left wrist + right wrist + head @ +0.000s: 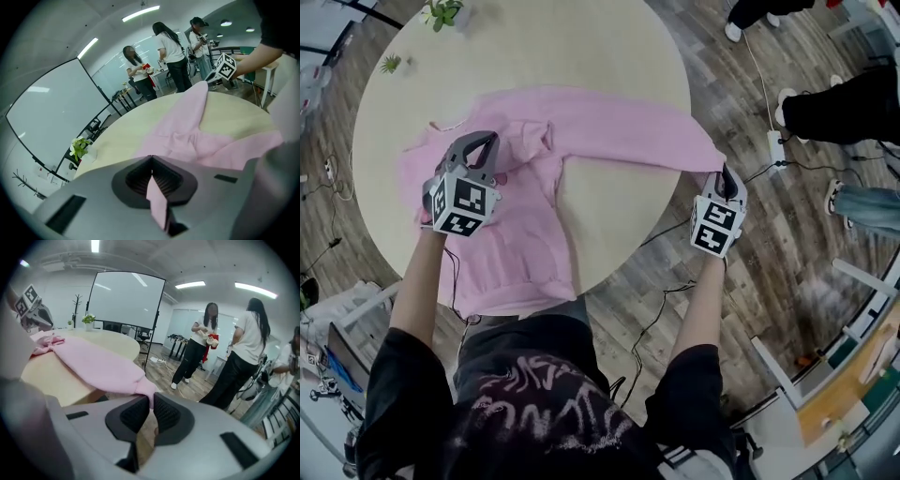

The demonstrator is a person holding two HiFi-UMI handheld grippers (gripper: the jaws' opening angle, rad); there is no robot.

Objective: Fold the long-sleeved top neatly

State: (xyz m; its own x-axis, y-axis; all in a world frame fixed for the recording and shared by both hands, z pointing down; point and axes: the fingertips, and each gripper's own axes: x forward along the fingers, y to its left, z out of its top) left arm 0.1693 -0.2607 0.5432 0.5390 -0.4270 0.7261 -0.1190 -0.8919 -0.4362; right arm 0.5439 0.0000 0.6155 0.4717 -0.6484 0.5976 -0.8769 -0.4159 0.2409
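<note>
A pink long-sleeved top (525, 225) lies spread on the round pale table (581, 47), its hem hanging over the near edge. My left gripper (487, 141) sits over the top's left chest area, shut on a pinched fold of pink fabric (157, 201). One sleeve (628, 131) stretches right, past the table's edge. My right gripper (728, 173) hangs off the table's right side, shut on the cuff (146, 391) of that sleeve (98, 364). The other sleeve is bunched near the collar (534, 141).
A potted plant (441, 11) and a small sprig (391, 64) stand at the table's far left. Cables and a power strip (773, 145) lie on the wooden floor to the right. People (243, 357) stand beyond the table; a whiteboard (126, 301) stands behind.
</note>
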